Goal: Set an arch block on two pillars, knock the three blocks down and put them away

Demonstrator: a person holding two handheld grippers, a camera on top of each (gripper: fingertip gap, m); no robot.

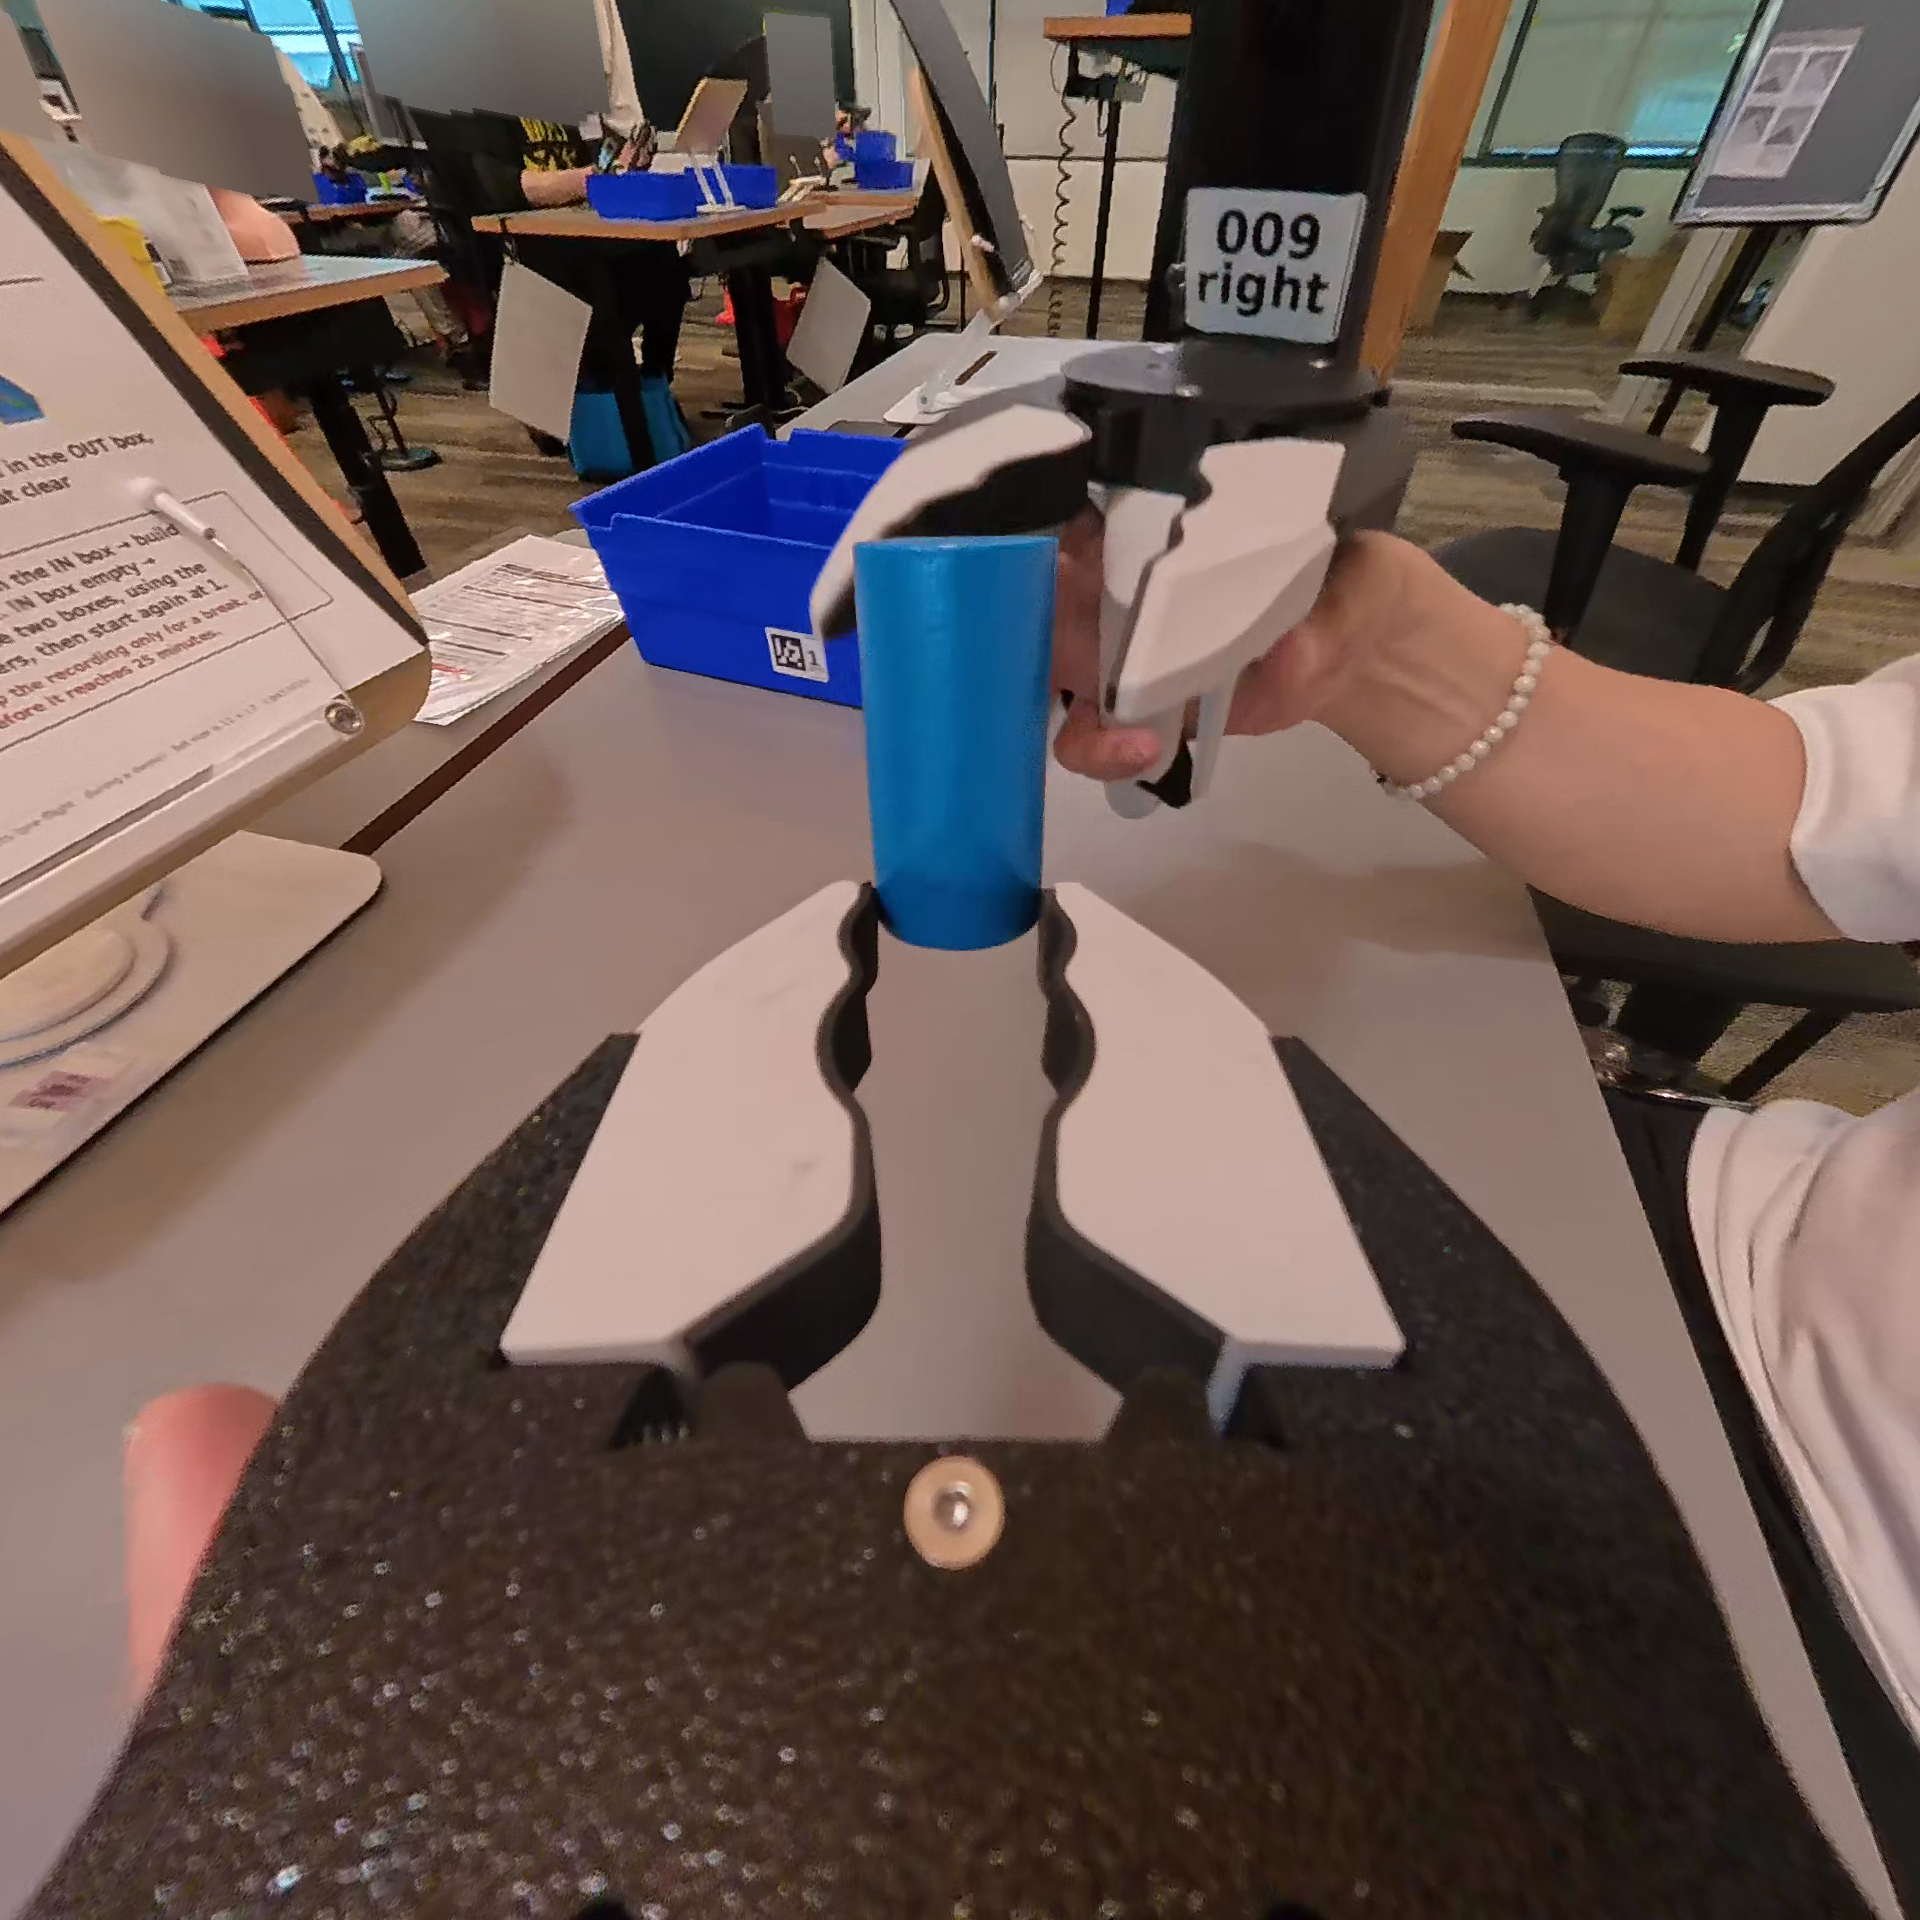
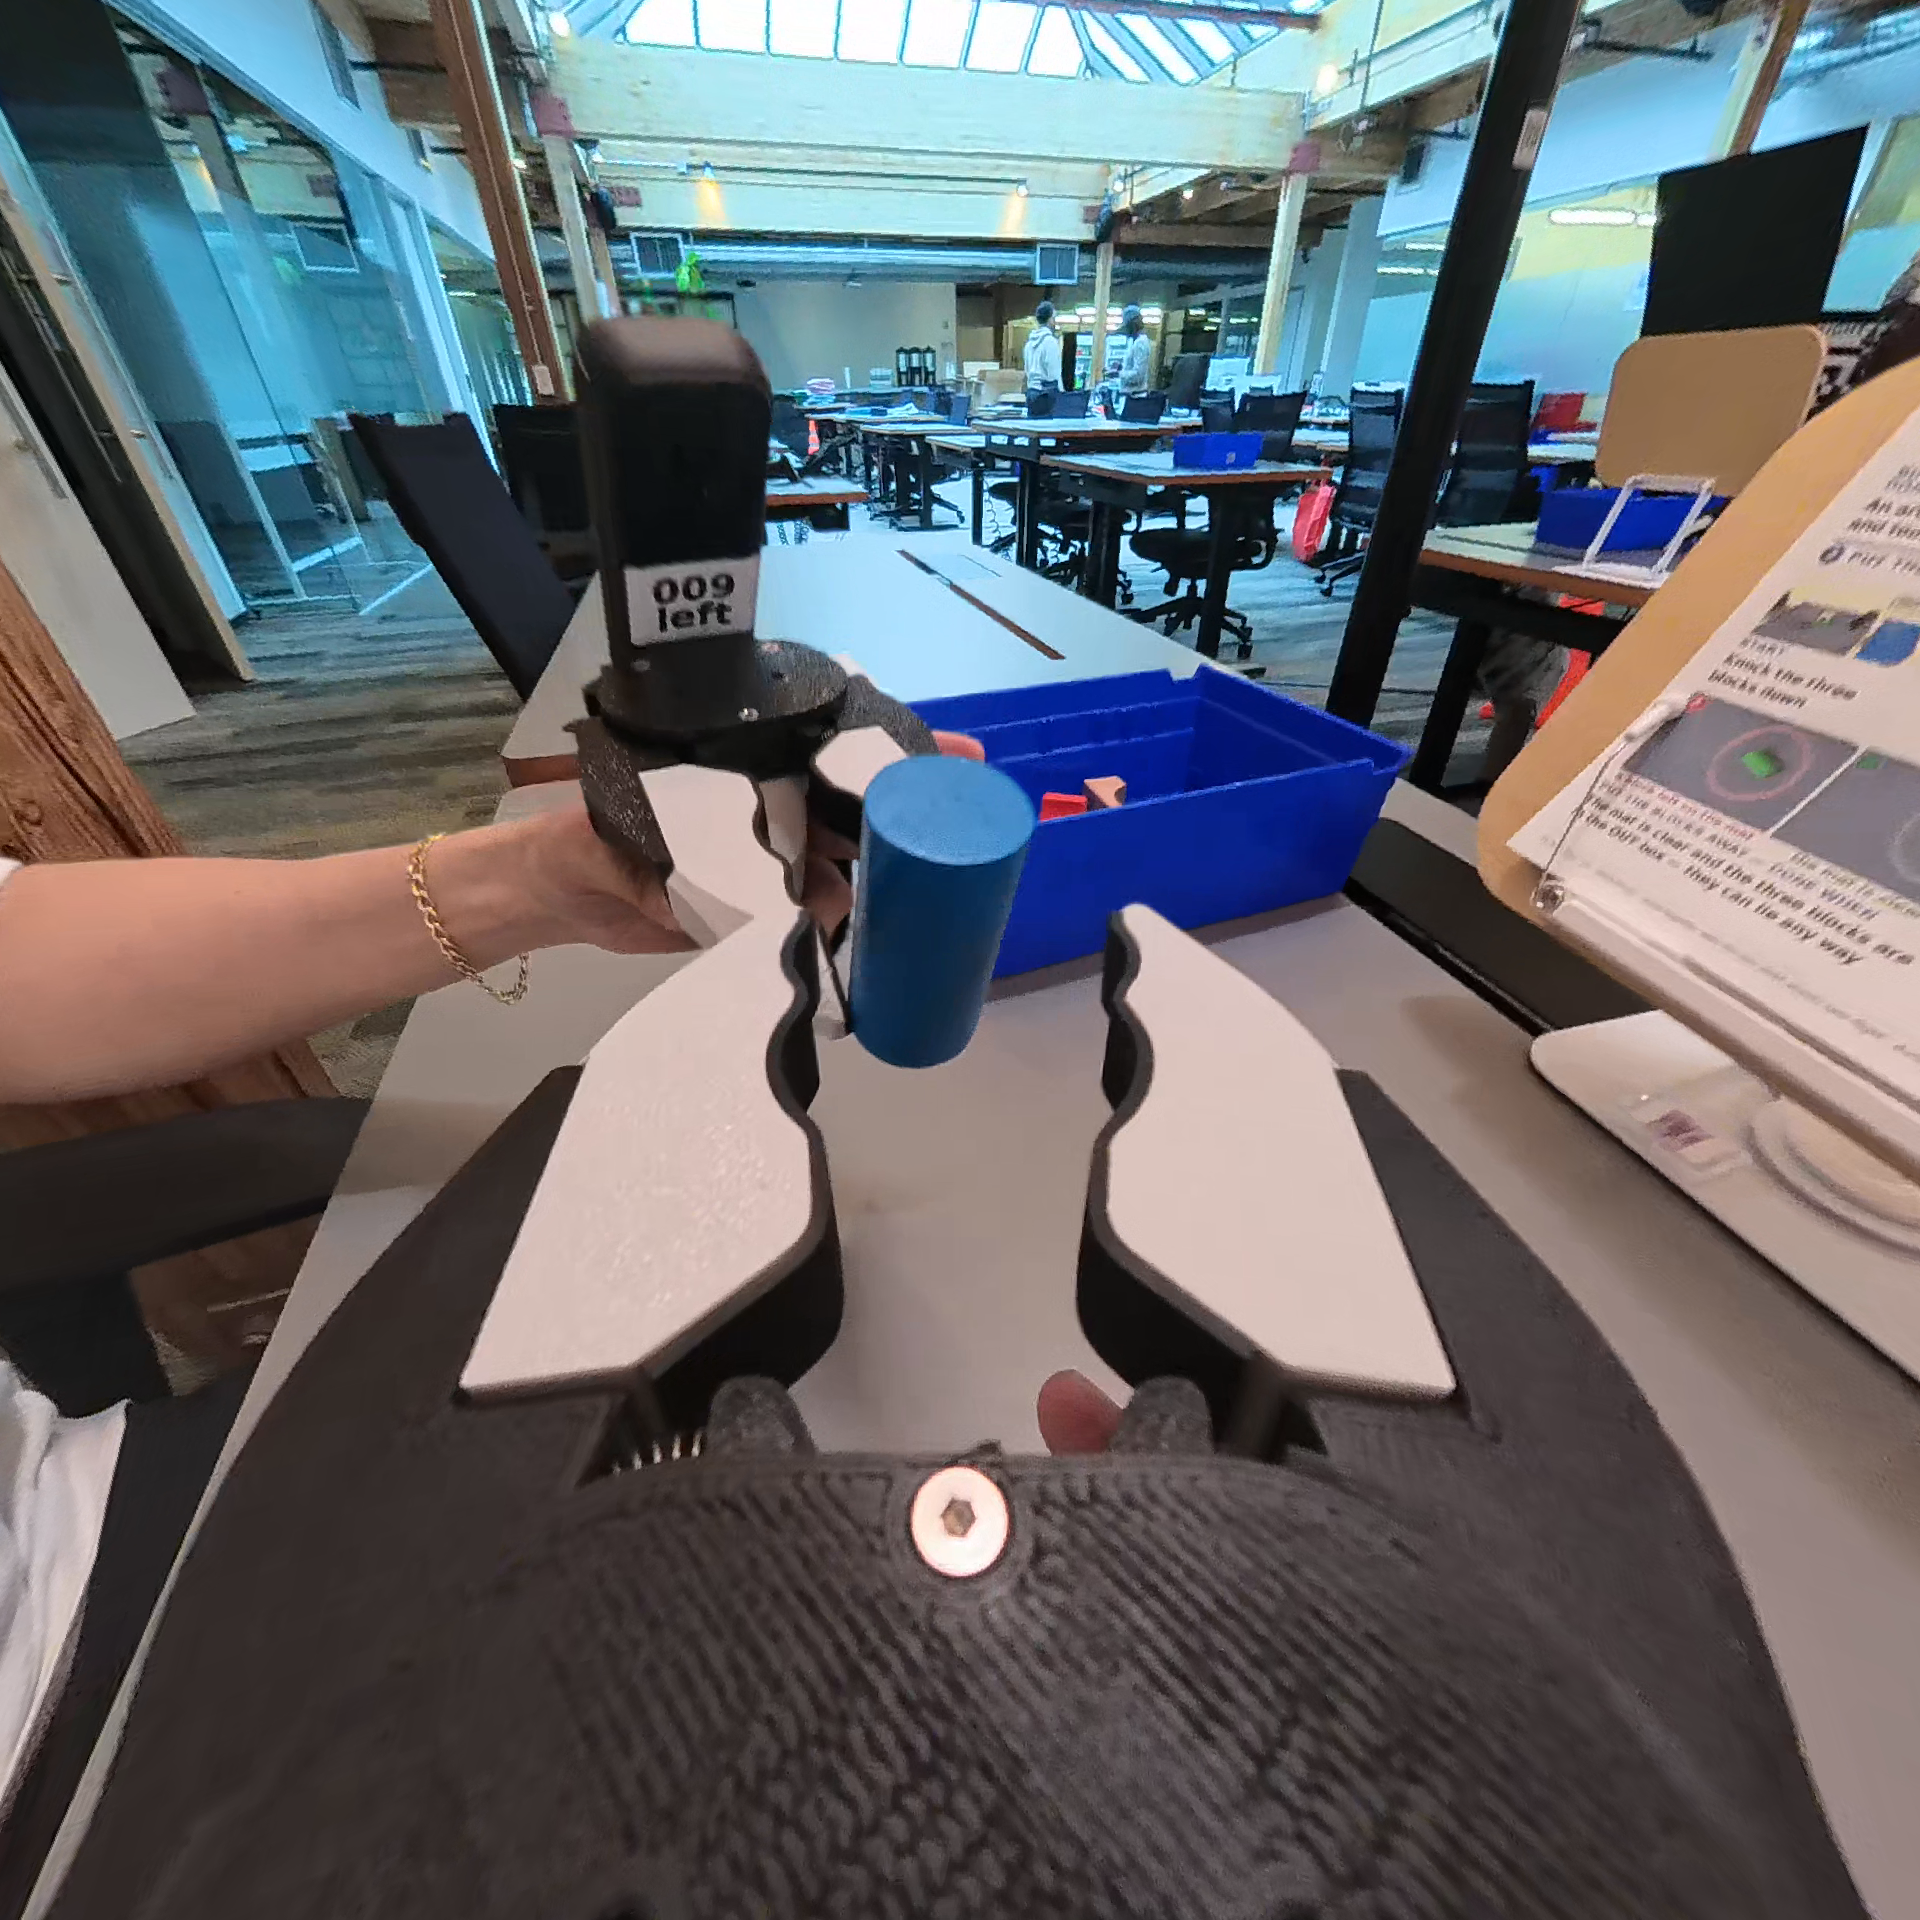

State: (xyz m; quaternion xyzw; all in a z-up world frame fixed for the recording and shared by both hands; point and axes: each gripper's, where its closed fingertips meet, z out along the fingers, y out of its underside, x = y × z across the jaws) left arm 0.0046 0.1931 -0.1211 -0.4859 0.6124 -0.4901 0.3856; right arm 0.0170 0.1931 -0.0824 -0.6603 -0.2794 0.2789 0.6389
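A blue cylinder stands on end over the grey table. My left gripper is shut on its lower end, one fingertip on each side. In the right wrist view the cylinder leans a little to the right, with the left gripper behind it. My right gripper is open wide. The cylinder sits between its tips, nearer the left finger, and I cannot tell if they touch. In the left wrist view the right gripper straddles the cylinder's top.
A blue bin stands just beyond the cylinder and holds a red and a tan block; it also shows in the left wrist view. An instruction board on a stand is at the table's side, with a paper sheet near it. Office chairs stand past the table edge. About 4 cm separates my left fingertips from my right.
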